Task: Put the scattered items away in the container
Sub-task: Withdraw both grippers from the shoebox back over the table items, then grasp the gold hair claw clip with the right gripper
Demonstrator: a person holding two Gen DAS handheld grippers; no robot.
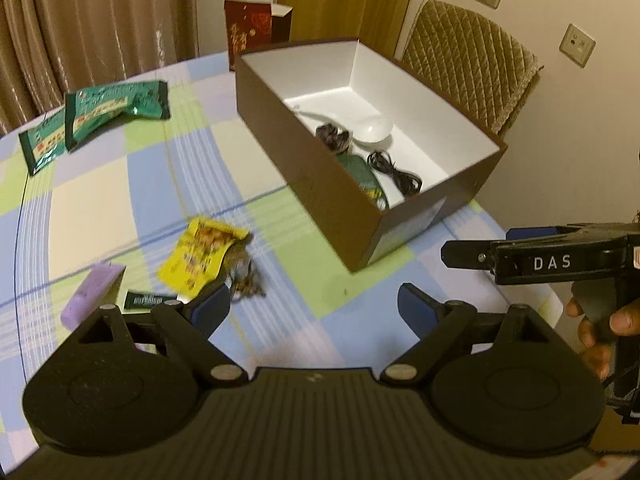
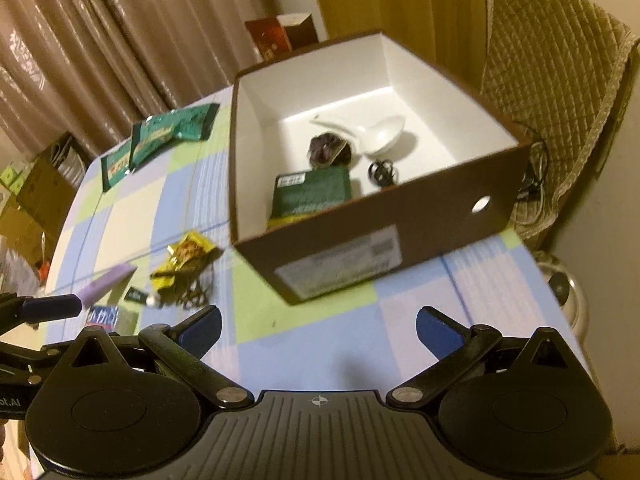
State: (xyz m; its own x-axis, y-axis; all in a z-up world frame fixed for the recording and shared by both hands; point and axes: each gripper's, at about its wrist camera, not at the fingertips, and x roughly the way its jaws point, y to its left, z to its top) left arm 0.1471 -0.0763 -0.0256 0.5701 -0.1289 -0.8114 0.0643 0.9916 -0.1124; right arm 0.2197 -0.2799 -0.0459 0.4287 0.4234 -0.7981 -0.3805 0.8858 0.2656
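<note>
Brown box (image 2: 360,256) already holds four items; five packets are left at frame left; both grippers (image 1: 314,308) (image 2: 318,330) spread, empty.

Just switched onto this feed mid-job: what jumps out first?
A big brown box with white inside sits on the checked tablecloth, already holding a white spoon, a green packet and a black cable. To its left lie a yellow packet and two green packets, while both grippers stand open and empty.
</note>
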